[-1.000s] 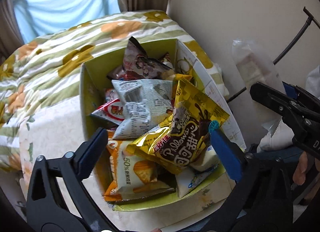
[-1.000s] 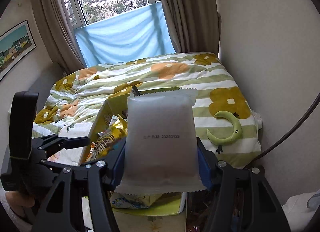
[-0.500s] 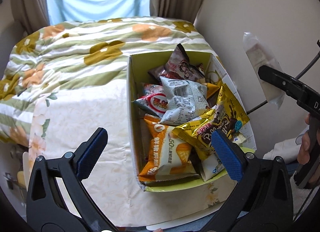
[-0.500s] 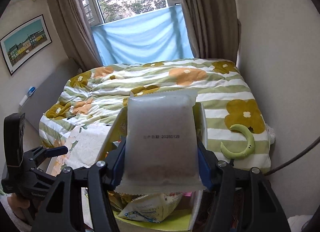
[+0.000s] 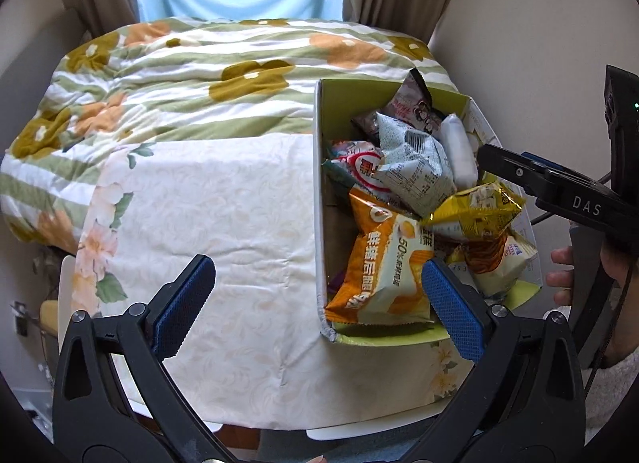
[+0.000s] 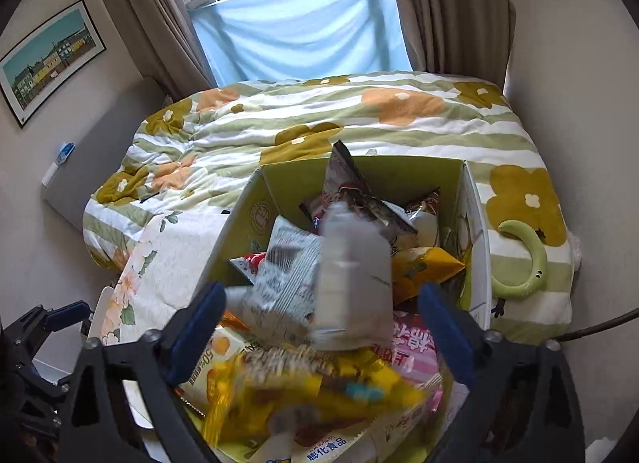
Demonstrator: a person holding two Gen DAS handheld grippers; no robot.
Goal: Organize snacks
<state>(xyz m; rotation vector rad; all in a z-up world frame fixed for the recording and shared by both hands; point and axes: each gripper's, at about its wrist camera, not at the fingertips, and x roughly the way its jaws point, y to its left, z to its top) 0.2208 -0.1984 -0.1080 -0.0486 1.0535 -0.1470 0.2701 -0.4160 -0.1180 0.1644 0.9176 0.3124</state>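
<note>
Both your tools stand spread, holding nothing: the left tool (image 5: 317, 291) over the tabletop's (image 5: 223, 231) near edge, the right tool (image 6: 319, 327) above the snack box (image 5: 318, 191) at the tabletop's right edge. A blurred white packet (image 6: 351, 287) sits between its fingers, untouched. The orange bag (image 5: 383, 267) reads "50%"; the right tool's arm reads "DAS".

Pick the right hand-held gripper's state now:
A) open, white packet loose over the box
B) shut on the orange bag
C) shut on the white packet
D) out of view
A: in the right wrist view the right hand-held gripper has its blue pads spread wide, and the white packet is blurred between them, touching neither, above the snack box.
</note>
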